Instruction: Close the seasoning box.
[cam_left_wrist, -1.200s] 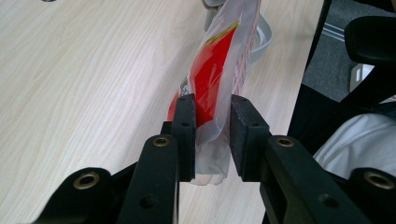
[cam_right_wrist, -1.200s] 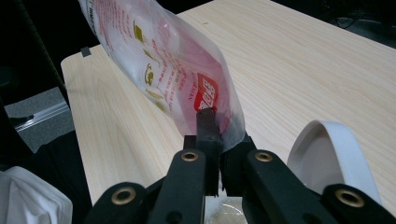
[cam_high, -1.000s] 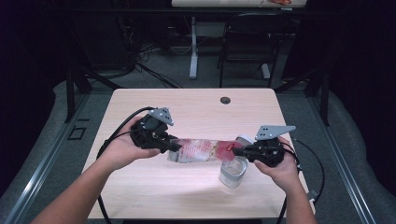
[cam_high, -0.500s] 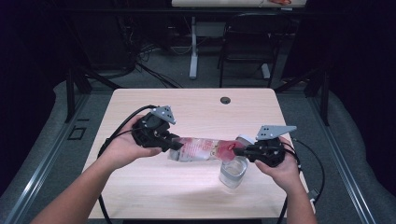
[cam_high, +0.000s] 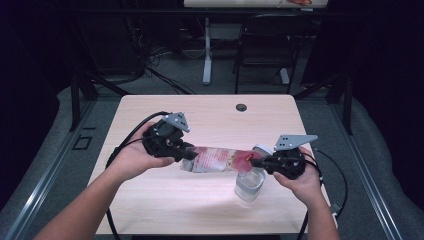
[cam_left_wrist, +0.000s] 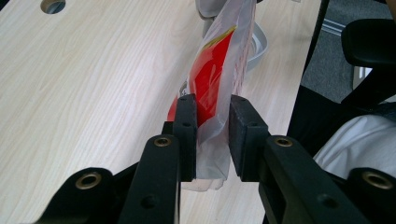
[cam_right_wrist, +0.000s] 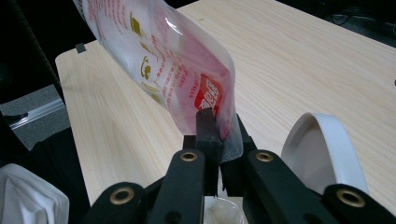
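The left gripper is clamped on one end of a clear plastic bag with red and white print and small lettering. The bag stretches level above the table, near its front edge, its film crinkled and glossy. The right gripper pinches the other end tight, just above a clear cup.

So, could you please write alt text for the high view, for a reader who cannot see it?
Two hand-held grippers stretch a clear red-printed pouch between them above a wooden table, the left gripper clamped on one end and the right gripper on the other. A clear cup stands on the table under the right end.
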